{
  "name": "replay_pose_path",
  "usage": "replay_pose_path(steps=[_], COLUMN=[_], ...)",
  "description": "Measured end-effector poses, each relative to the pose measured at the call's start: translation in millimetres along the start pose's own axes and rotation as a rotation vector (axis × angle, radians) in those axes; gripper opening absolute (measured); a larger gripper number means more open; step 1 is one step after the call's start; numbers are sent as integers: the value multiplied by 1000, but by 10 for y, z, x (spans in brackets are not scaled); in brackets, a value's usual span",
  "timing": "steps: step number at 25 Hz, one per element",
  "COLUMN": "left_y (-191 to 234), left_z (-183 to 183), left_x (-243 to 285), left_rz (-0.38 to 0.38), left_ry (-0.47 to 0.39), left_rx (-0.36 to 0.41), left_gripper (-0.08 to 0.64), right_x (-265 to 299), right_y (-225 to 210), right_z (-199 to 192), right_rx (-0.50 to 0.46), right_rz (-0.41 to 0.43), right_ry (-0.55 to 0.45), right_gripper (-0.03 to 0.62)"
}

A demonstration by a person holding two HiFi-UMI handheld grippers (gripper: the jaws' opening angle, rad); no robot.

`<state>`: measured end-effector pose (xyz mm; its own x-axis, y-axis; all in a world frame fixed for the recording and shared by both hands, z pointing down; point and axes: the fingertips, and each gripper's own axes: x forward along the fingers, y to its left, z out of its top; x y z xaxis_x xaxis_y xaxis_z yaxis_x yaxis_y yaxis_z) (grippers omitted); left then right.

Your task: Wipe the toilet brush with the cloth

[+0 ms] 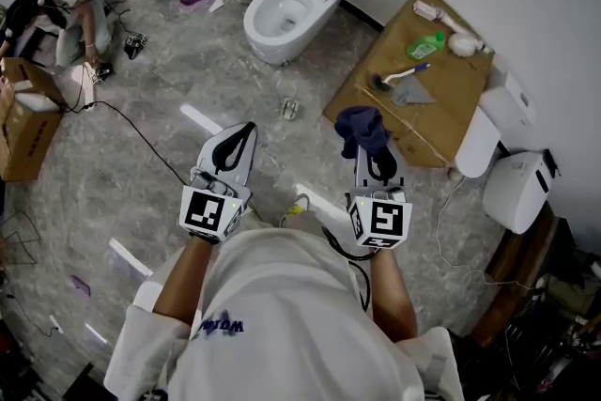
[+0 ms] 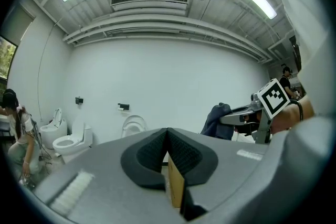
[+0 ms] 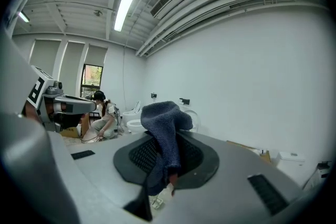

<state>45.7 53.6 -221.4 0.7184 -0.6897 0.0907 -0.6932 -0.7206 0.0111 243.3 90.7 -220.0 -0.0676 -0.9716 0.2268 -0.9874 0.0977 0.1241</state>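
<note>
The right gripper (image 3: 170,136) is clenched on a dark blue cloth (image 3: 164,115). The fabric is pinched between its black pads, bunches up over the tips and hangs in a fold below them. The left gripper (image 2: 167,135) is held level beside it and well apart. Its jaws are pressed together with nothing between them.

Ahead of the right gripper and a little to its right, well clear of the cloth, a brown board (image 1: 441,122) lies on the grey floor. The toilet brush (image 1: 399,75) lies flat on it, dark head toward the grippers, white handle pointing away, just beside a grey triangular piece (image 1: 413,93). A green bottle (image 1: 427,44) lies farther along the board. Ahead of the left gripper stands a white toilet (image 1: 286,14) with its seat raised.
</note>
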Motion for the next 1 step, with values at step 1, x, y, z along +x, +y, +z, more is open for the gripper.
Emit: replay_pose_path(steps=[1], left_y=[17], left_z=[-2], left_x=[-6], left_rz=[4], left_ry=[0], left_rx=[-2], left_gripper=[-2], right_x=[17], right_y=[14], right_z=[18], right_rx=[-9], right_rz=[10], right_ry=[-3], right_gripper=[64])
